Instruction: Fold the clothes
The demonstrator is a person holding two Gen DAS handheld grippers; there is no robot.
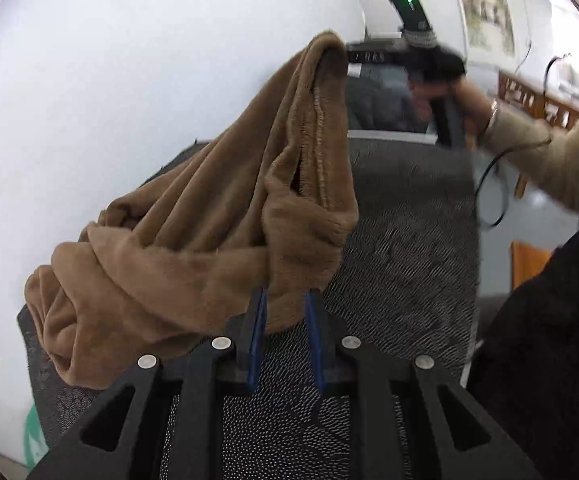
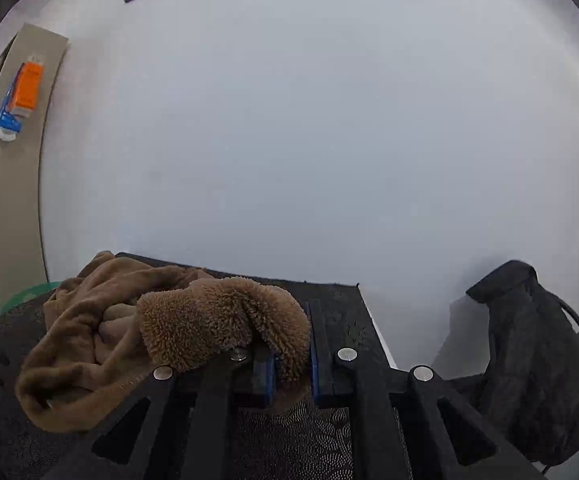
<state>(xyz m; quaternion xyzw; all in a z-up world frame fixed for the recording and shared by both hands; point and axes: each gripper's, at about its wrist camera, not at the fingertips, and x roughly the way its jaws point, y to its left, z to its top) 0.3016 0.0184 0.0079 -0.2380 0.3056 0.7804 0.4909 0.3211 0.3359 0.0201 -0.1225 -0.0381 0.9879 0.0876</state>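
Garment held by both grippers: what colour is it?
Plain brown fleece garment, no pattern; clearest in the left wrist view.

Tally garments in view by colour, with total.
Brown: 1, the fleece garment gripped by left gripper and right gripper
Black: 1, the dark garment bunched at the wall
Total: 2

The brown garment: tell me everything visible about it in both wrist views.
The brown garment is soft, plush fleece, tan-brown, with a stitched seam along one raised edge. It is bunched and twisted, not flat or folded. Both grippers hold it: the left gripper has fabric between its jaws low down, and the right gripper clamps a fuzzy fold. One end is lifted high, while the rest sags in a heap onto the dark patterned table.
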